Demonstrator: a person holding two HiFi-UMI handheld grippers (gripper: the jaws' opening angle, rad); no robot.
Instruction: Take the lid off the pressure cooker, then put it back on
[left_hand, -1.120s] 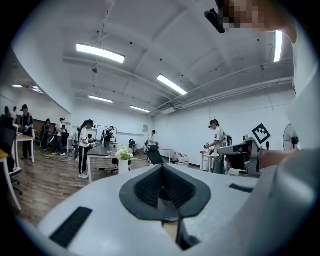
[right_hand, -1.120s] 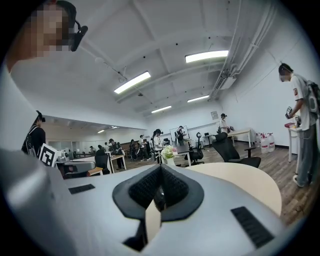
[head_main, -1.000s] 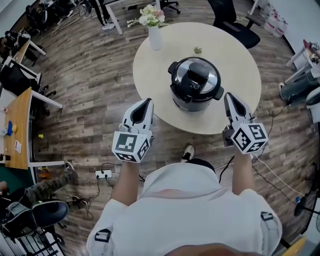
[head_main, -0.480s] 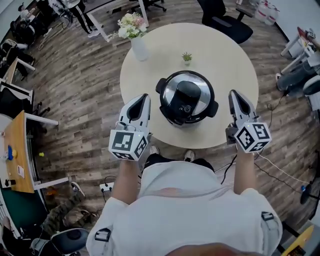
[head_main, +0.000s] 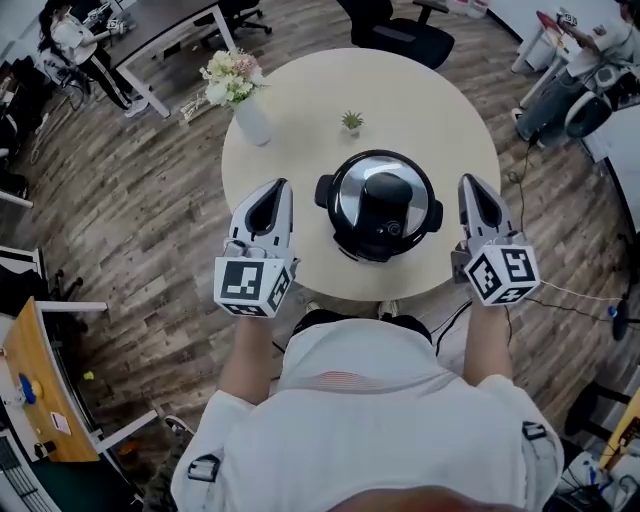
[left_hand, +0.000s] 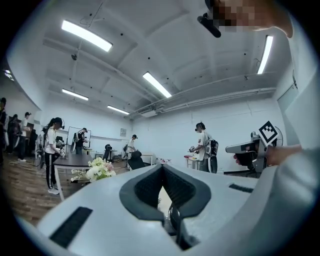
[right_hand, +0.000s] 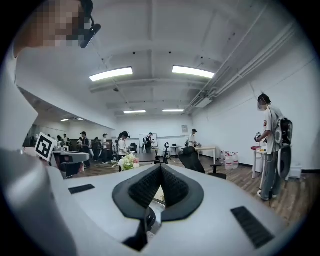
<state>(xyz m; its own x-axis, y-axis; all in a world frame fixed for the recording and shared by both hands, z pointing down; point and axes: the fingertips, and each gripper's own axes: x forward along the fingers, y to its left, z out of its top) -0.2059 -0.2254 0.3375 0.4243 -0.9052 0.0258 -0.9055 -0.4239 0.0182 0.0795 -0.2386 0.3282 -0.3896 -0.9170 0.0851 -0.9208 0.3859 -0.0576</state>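
Two white hand-held grippers held level at the near edge of the round pale wooden table (head_main: 420, 110): left gripper (head_main: 279, 185) and right gripper (head_main: 468, 180) flanking the black-and-steel pressure cooker (head_main: 372, 247), near it, touching nothing. Jaws of each pressed together, nothing between. Looks like the approach before removal, with the domed steel lid (head_main: 383, 195) seated on the pot. Next calls for spreading jaws and closing on the lid's black handle. Beyond: white vase of flowers (head_main: 252, 120), small potted plant (head_main: 352, 122), wood-plank floor (head_main: 150, 200), black office chair (head_main: 395, 35), people (right_hand: 272, 145) standing about.

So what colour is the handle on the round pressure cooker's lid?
Black handle on a shiny silver lid; the head view shows it best.
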